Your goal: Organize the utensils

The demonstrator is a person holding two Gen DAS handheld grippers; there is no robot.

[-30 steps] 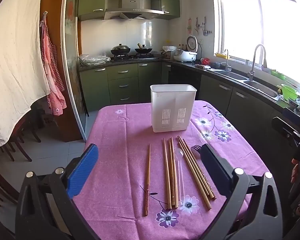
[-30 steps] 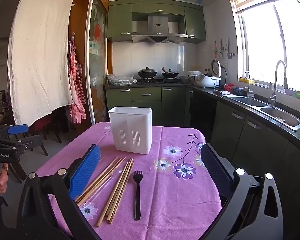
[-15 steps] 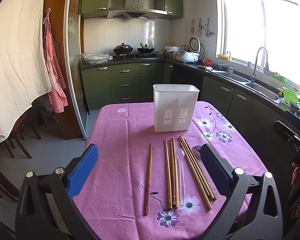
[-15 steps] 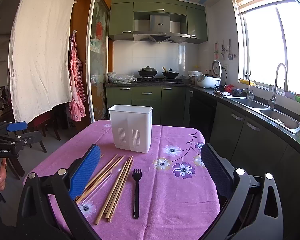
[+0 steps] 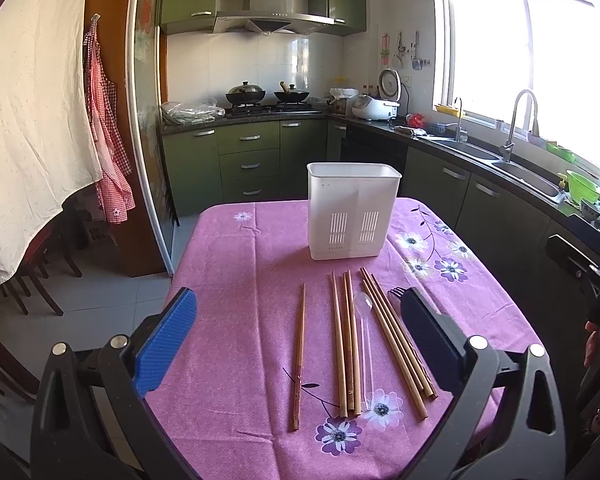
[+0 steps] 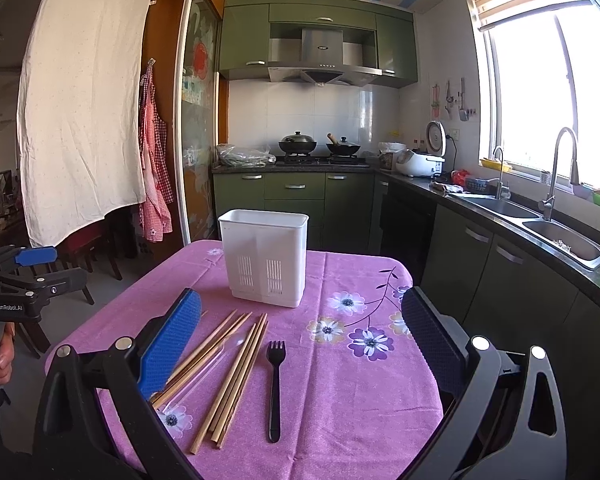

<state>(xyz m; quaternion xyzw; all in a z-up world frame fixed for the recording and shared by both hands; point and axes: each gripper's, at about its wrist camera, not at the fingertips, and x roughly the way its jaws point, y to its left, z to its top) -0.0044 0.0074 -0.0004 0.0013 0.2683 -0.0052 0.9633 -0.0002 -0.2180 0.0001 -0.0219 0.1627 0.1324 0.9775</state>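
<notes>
A white slotted utensil holder (image 5: 353, 211) (image 6: 266, 256) stands upright on the purple flowered tablecloth (image 5: 252, 264) (image 6: 340, 380). In front of it lie several wooden chopsticks (image 5: 348, 340) (image 6: 236, 372), one single chopstick (image 5: 299, 356) apart on the left, a clear plastic spoon (image 5: 365, 344) (image 6: 204, 368) and a black plastic fork (image 6: 275, 388), whose tines (image 5: 396, 292) peek past my left gripper's finger. My left gripper (image 5: 300, 344) is open and empty above the near table edge. My right gripper (image 6: 302, 344) is open and empty, over the fork and chopsticks.
Green kitchen cabinets and a stove (image 5: 268, 108) stand behind the table. A counter with a sink (image 6: 556, 236) runs along the right. Chairs (image 6: 96, 256) and a hanging white cloth (image 5: 24, 120) are on the left. The floor drops away past the table's left edge.
Both grippers have tilted slightly upward or backed off a little, so the holder and utensils sit a little lower in each view. Nothing on the table has moved.
</notes>
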